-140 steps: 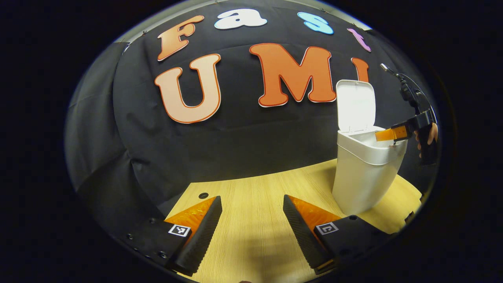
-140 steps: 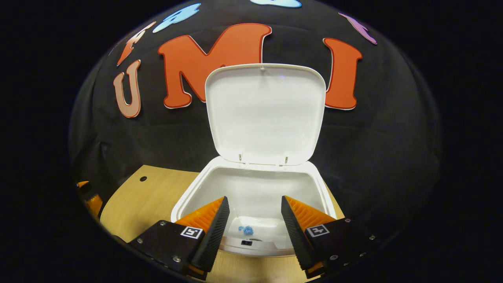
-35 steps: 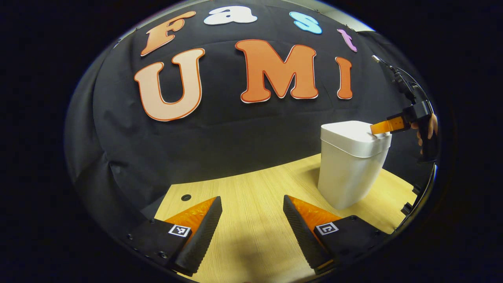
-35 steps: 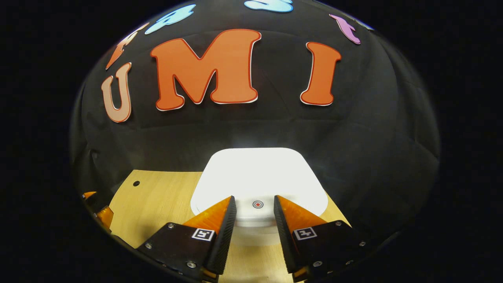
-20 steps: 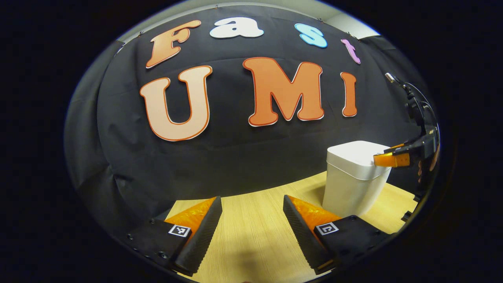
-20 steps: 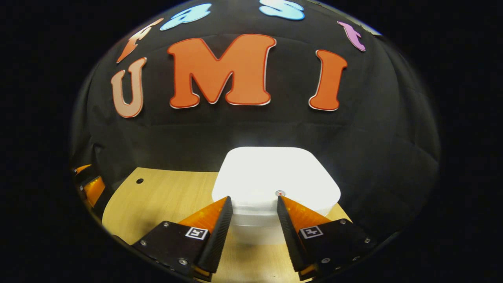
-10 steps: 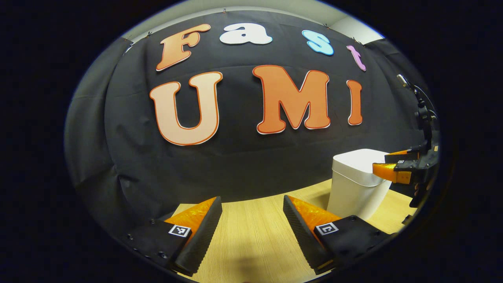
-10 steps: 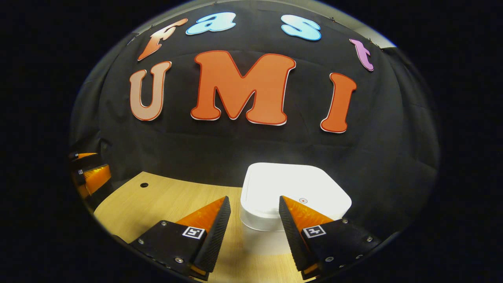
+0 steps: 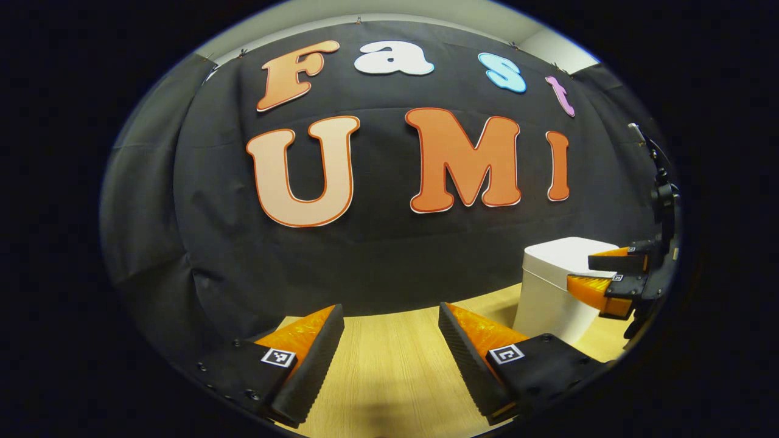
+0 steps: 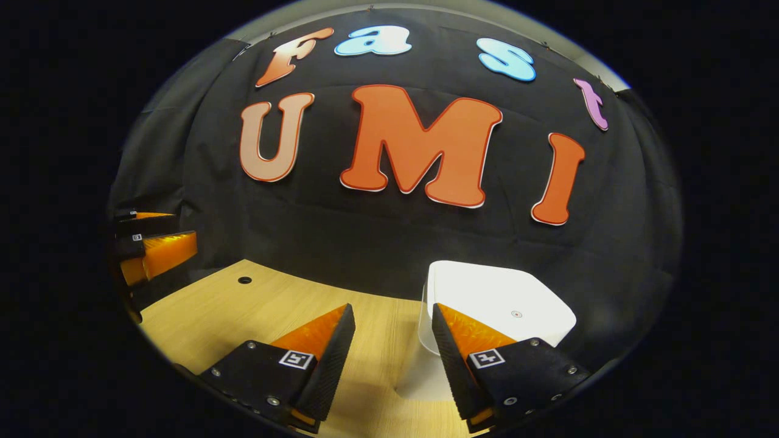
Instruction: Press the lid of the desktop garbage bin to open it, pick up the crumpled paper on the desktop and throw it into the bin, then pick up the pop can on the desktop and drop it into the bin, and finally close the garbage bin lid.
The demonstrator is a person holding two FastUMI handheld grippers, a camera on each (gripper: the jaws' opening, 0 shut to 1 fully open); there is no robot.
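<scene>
Left gripper view
Left gripper (image 9: 391, 316): its two fingers stand wide apart at the bottom of the view, with nothing between them; under the gap is bare wood.
Table (image 9: 389, 365): light wooden top, it reaches back to the black cloth wall.
Garbage bin (image 9: 548, 292): white, standing upright on the table at the right side, near the far edge; its lid (image 9: 563, 250) lies flat on top, closed.
Right gripper (image 9: 587, 274): seen farther off at the right edge, in front of the upper part of the bin; its two fingers are apart, one above the other, and hold nothing. If it touches the bin, I cannot tell from here.

Right gripper view
Right gripper (image 10: 392, 316): the fingers are spread wide at the bottom, empty; between them I see table and the left side of the bin.
Garbage bin (image 10: 426, 322): right of centre, just behind the right finger, which covers part of its front. The lid (image 10: 499, 298) is down and shows a small round mark (image 10: 516, 314) near its front.
Table (image 10: 243, 316): wooden, with a small dark hole (image 10: 244, 280) near the far left corner.
Left gripper (image 10: 158, 243): at the left edge, above the table's left end, well apart from the bin; its fingers are apart and hold nothing.
</scene>
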